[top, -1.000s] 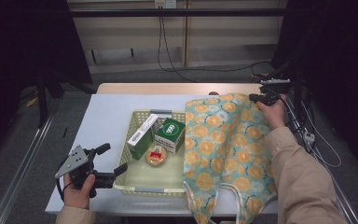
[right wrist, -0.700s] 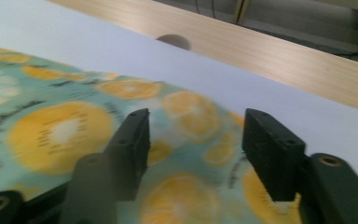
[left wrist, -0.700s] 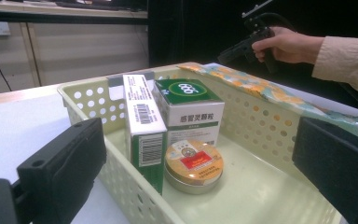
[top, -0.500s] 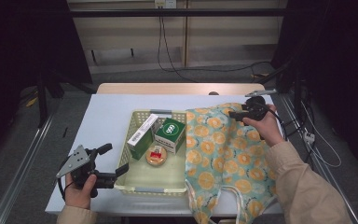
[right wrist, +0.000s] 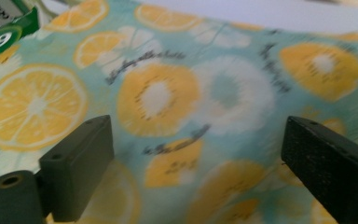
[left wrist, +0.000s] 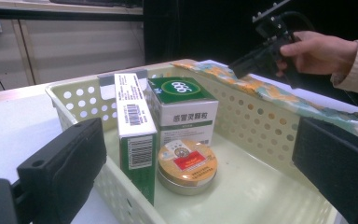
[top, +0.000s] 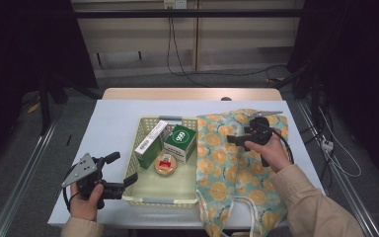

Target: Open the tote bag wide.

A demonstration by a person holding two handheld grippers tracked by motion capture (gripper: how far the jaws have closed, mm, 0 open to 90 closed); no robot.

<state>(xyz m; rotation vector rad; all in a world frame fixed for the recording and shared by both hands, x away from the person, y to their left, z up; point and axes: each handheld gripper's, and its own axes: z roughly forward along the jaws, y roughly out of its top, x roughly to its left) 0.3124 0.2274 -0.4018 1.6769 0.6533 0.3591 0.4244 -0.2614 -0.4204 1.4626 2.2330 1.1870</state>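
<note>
Fruit-print cloth bag (top: 237,173): flat on surface (top: 113,123), right of centre, edge touching basket (top: 143,195). Right tongs (top: 237,139): over bag, jaws just opened wide, empty. Left tongs (top: 123,170): lower left, open, empty, at the basket's corner.

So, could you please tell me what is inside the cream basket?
The basket holds a tall white-and-green box, a green box and a round tin. The fruit-print bag drapes over its right rim, hiding that edge.

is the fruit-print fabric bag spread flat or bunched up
Spread flat: the fruit-print fabric bag lies open on the white table, handles toward the person.
</note>
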